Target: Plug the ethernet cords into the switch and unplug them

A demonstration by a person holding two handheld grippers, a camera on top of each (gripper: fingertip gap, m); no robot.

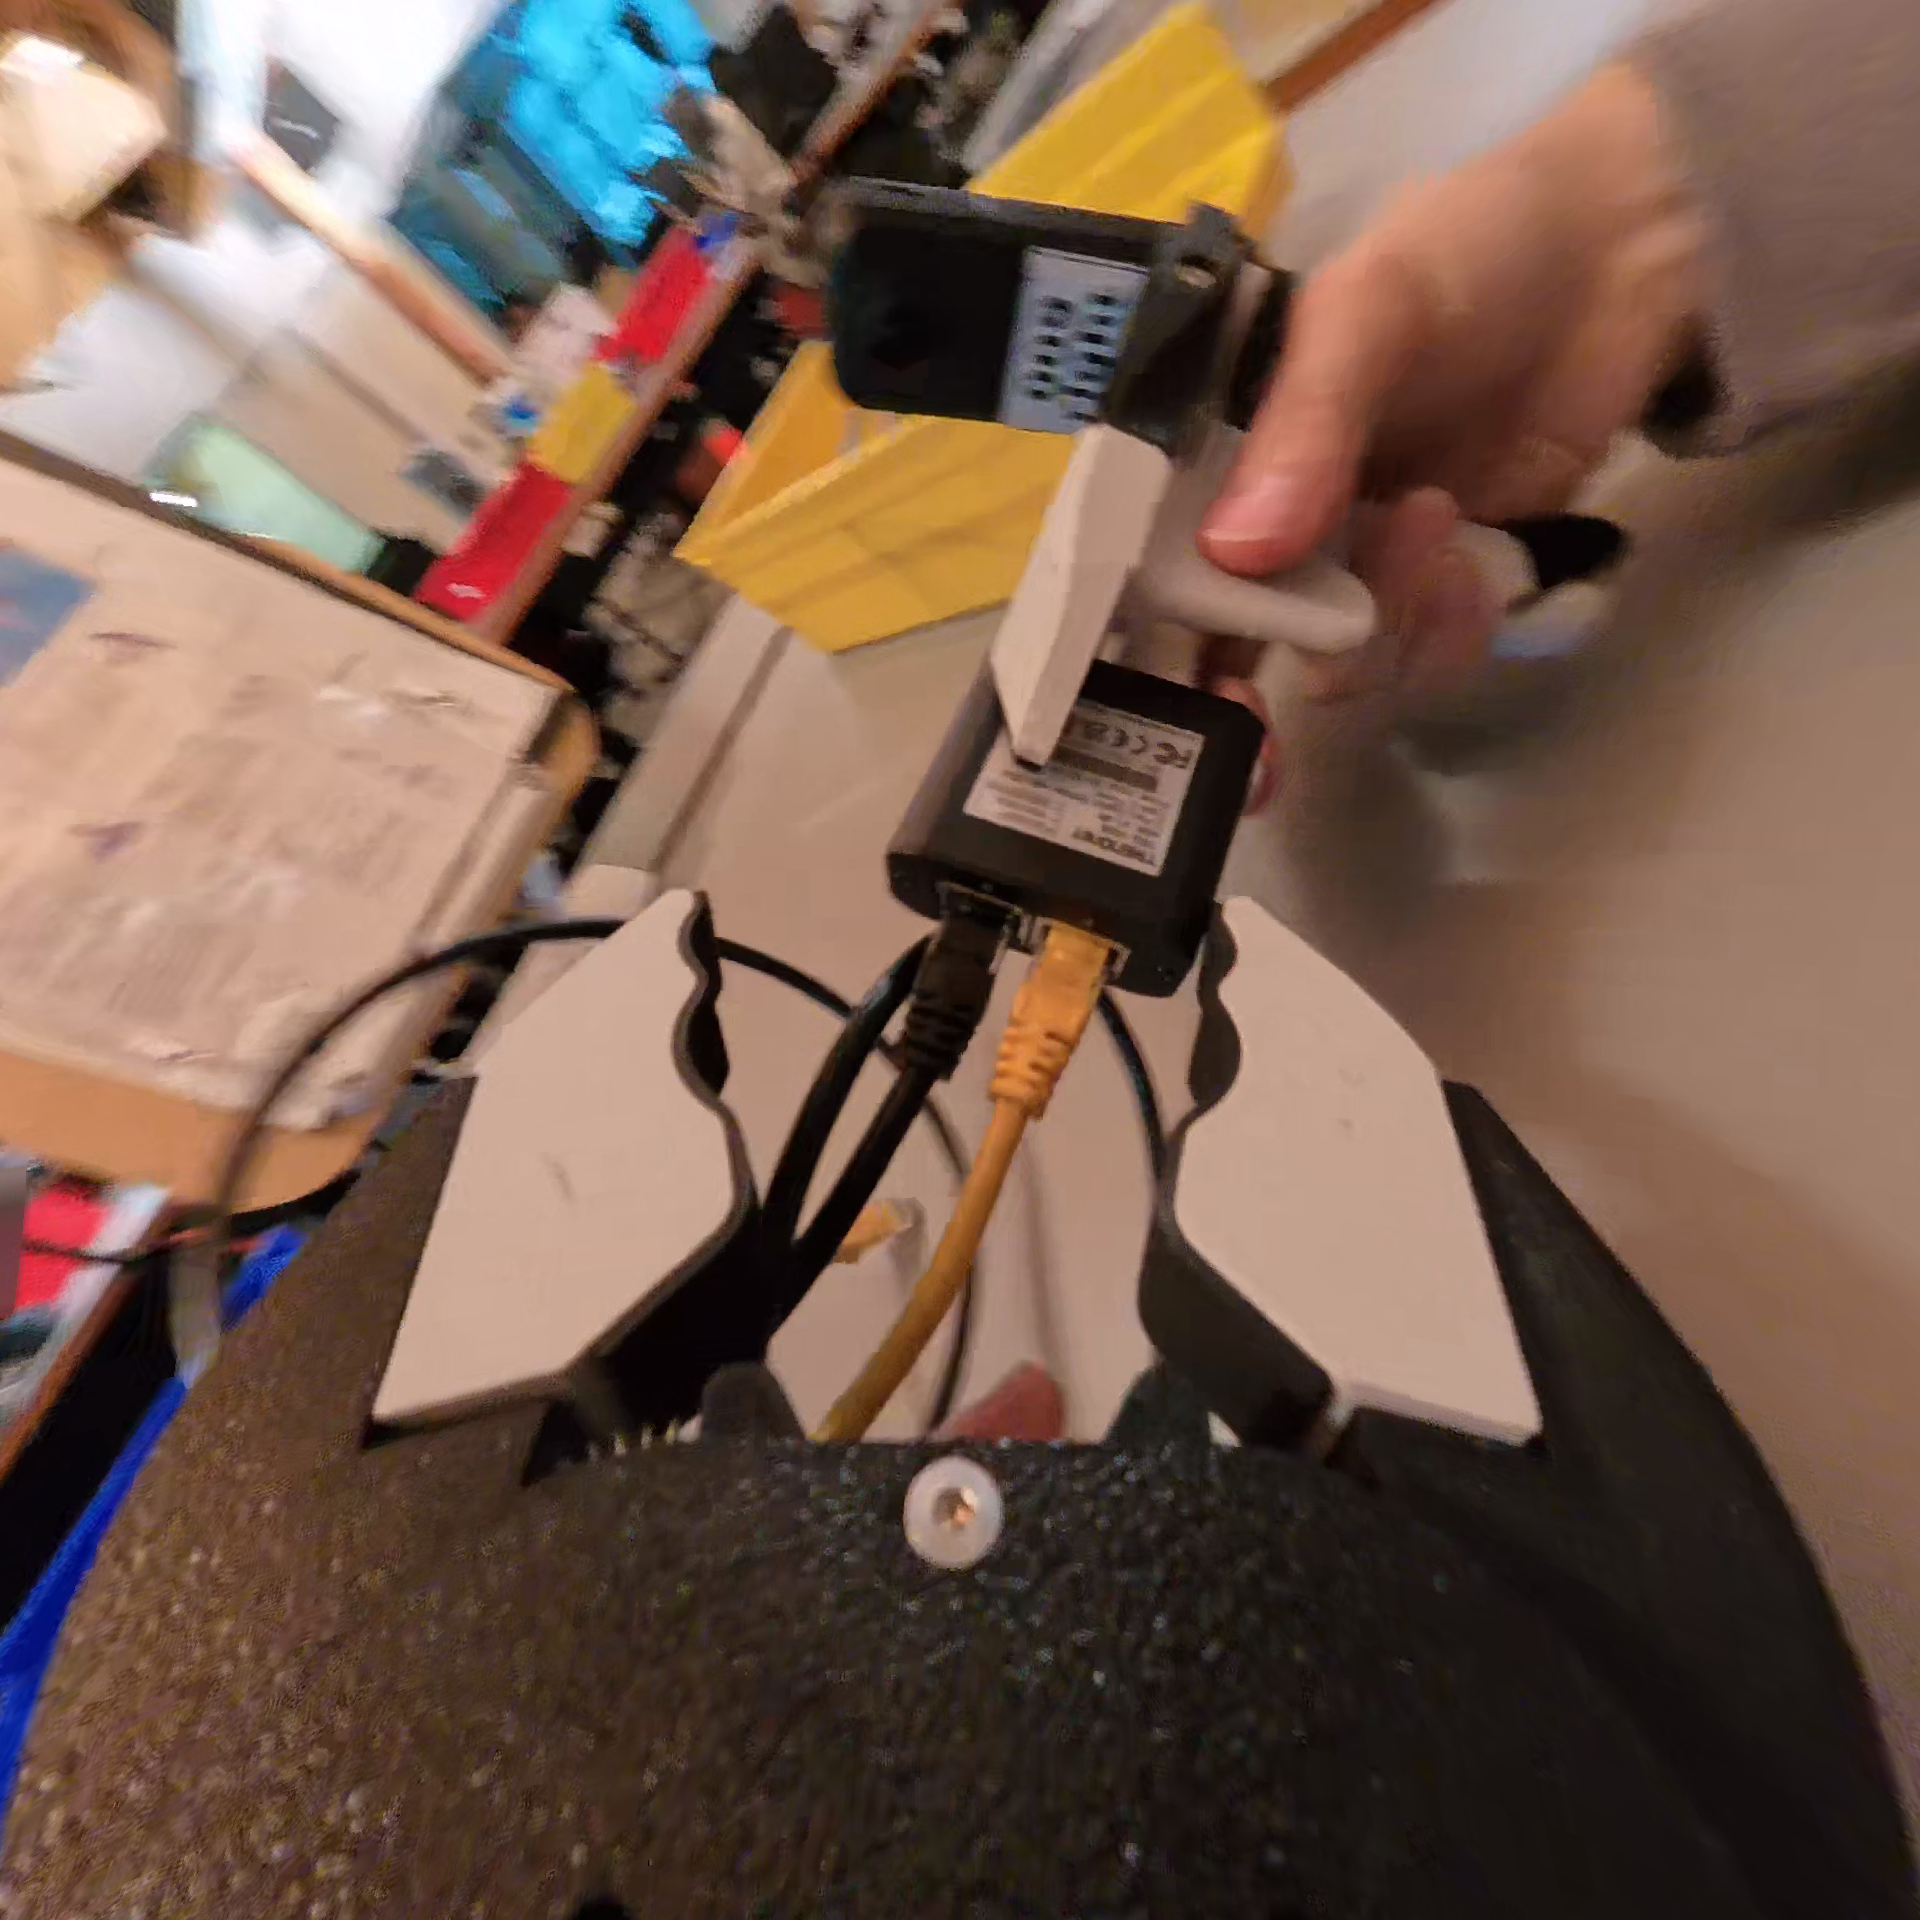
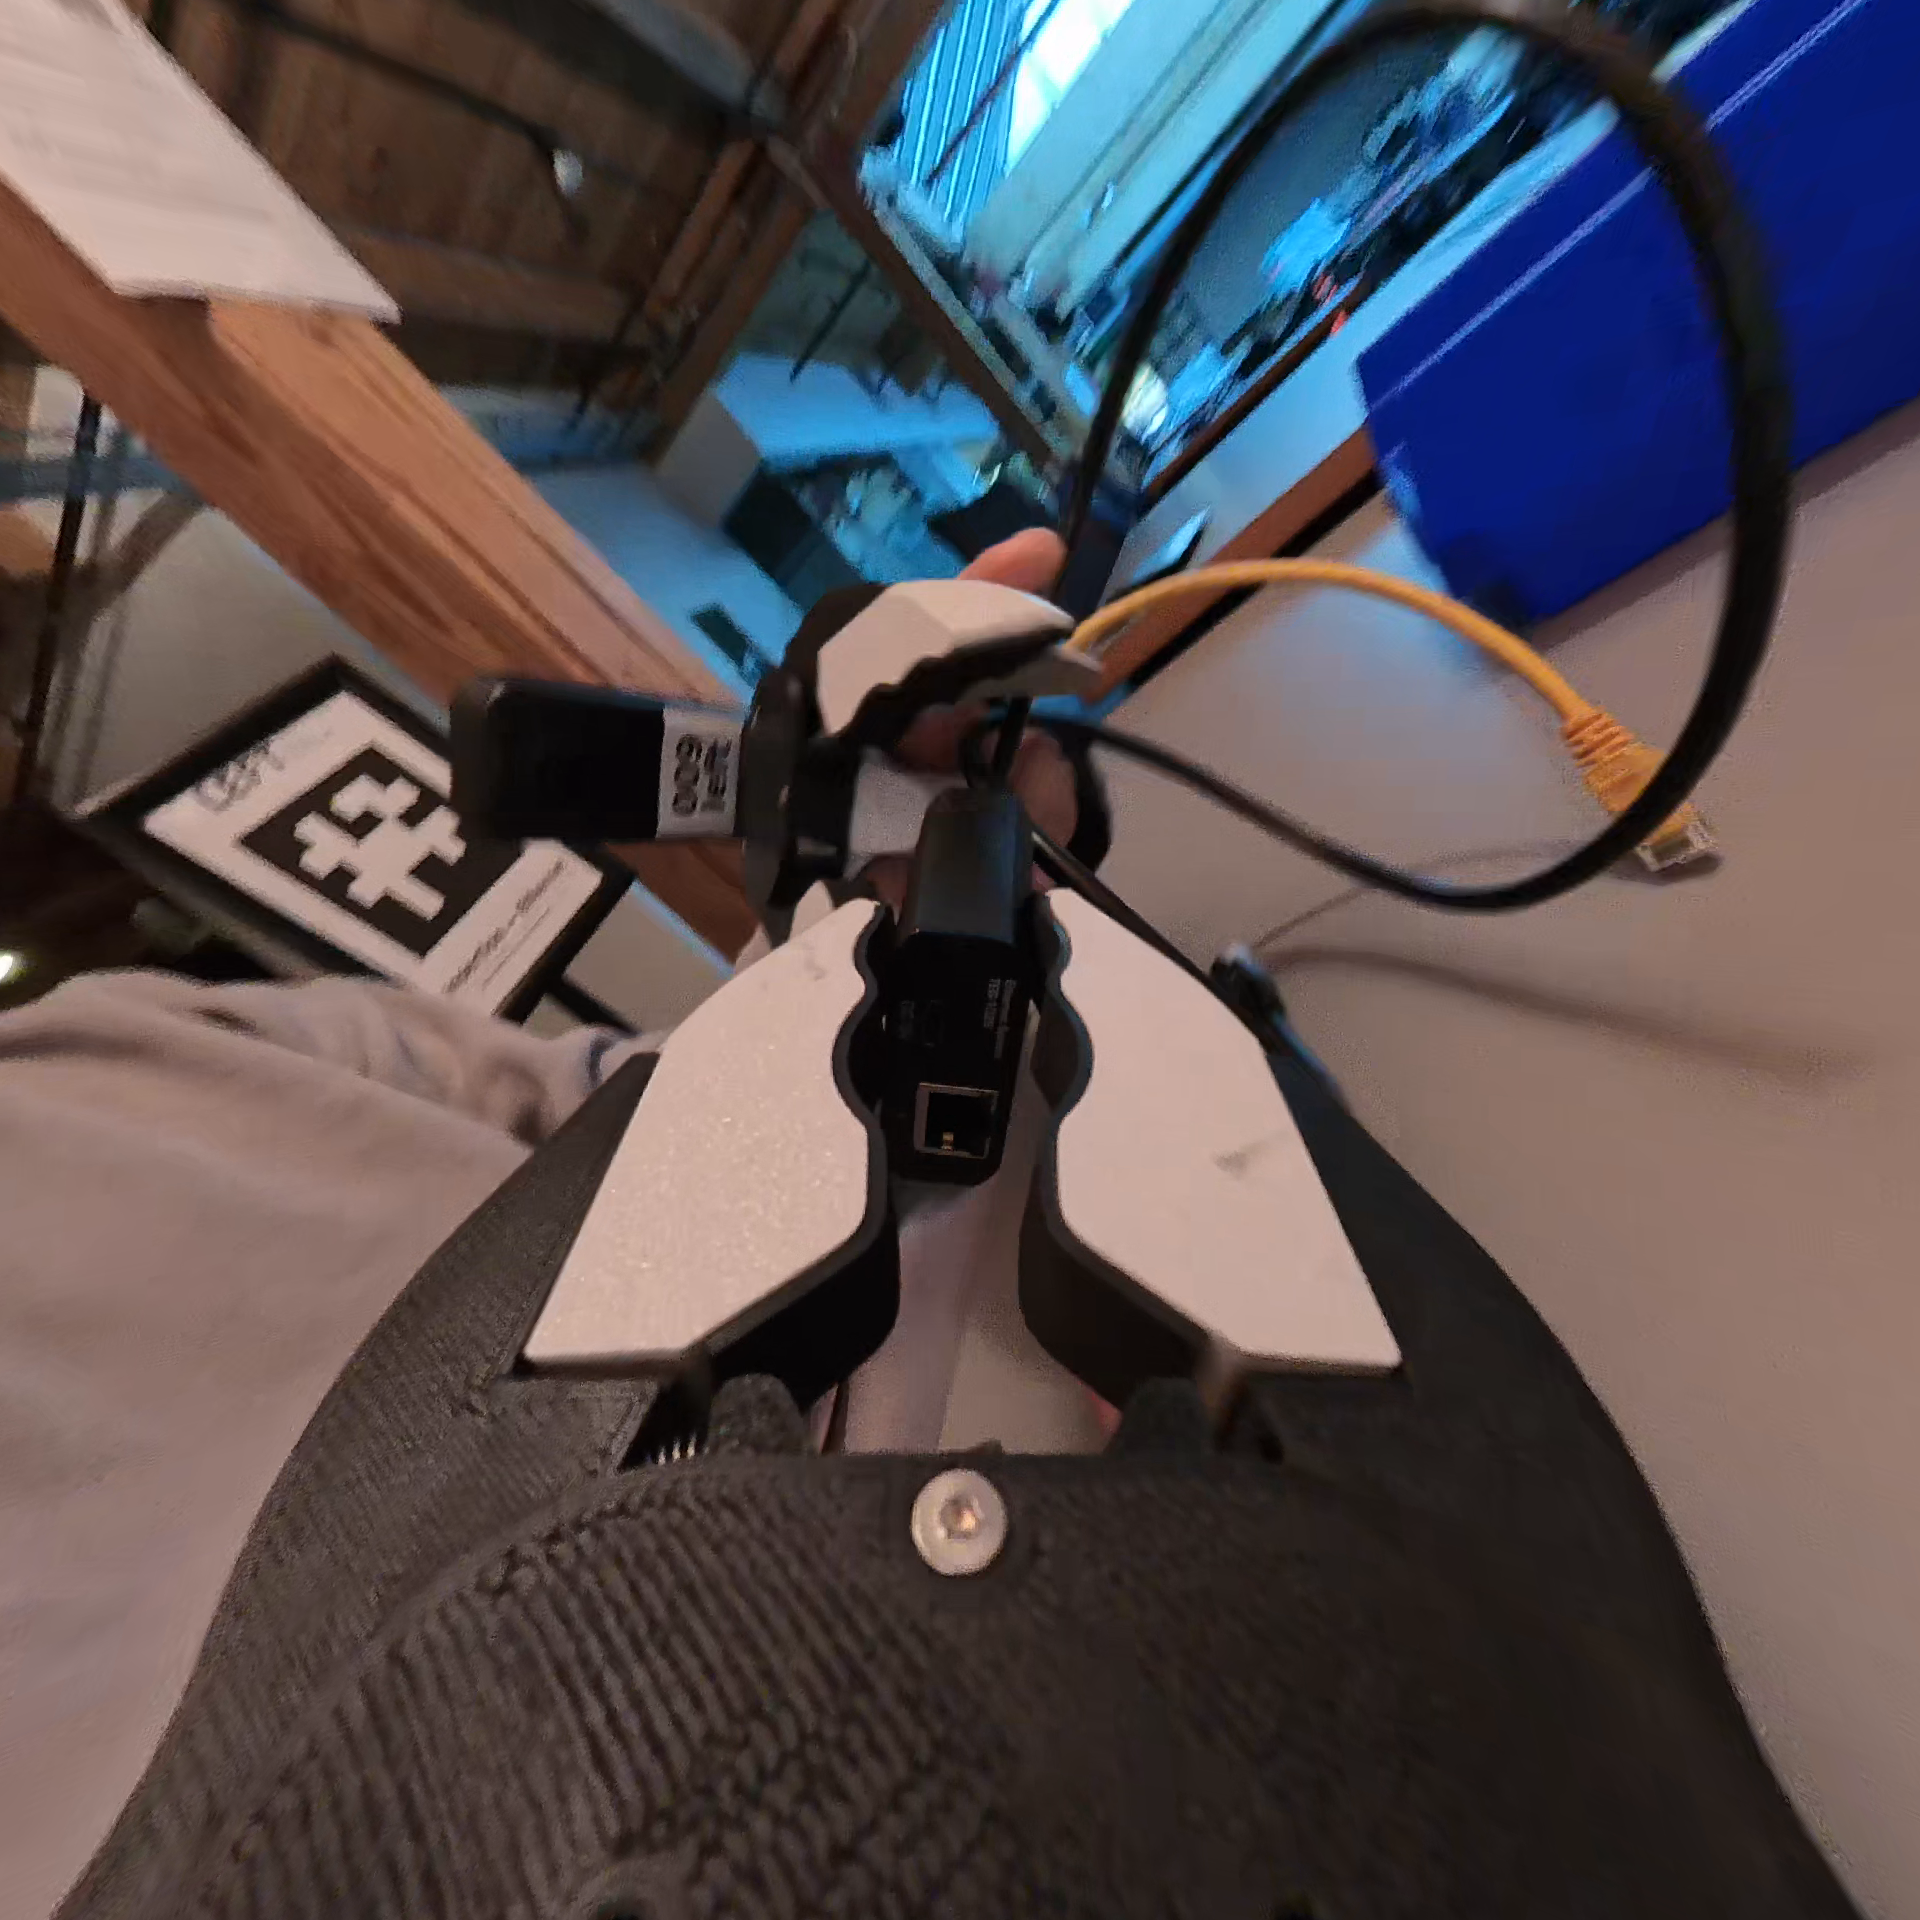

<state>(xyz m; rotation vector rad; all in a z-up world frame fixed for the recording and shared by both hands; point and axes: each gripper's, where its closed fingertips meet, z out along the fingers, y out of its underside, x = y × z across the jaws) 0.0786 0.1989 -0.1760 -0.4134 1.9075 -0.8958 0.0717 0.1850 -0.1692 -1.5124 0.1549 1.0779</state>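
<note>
My right gripper [image 2: 956, 914] is shut on the small black switch [image 2: 951, 1039] and holds it above the grey table. One empty port faces the right wrist camera. In the left wrist view the switch [image 1: 1091, 821] shows its label side, with a black cord [image 1: 940, 997] and a yellow cord [image 1: 1049, 1008] plugged into its near end. My left gripper [image 1: 961, 909] is open, with its fingers either side of the two plugs and not touching them. The yellow cord's free end [image 2: 1605, 758] hangs loose over the table, and the black cord [image 2: 1745, 416] loops high.
A hand [image 1: 1455, 364] holds the right gripper. Yellow bins [image 1: 914, 520] stand behind on the table and a cardboard box [image 1: 260, 779] lies at the left. A blue bin [image 2: 1662, 364] and a black-and-white marker board [image 2: 364, 842] show in the right wrist view. The grippers are tip to tip, or close to it.
</note>
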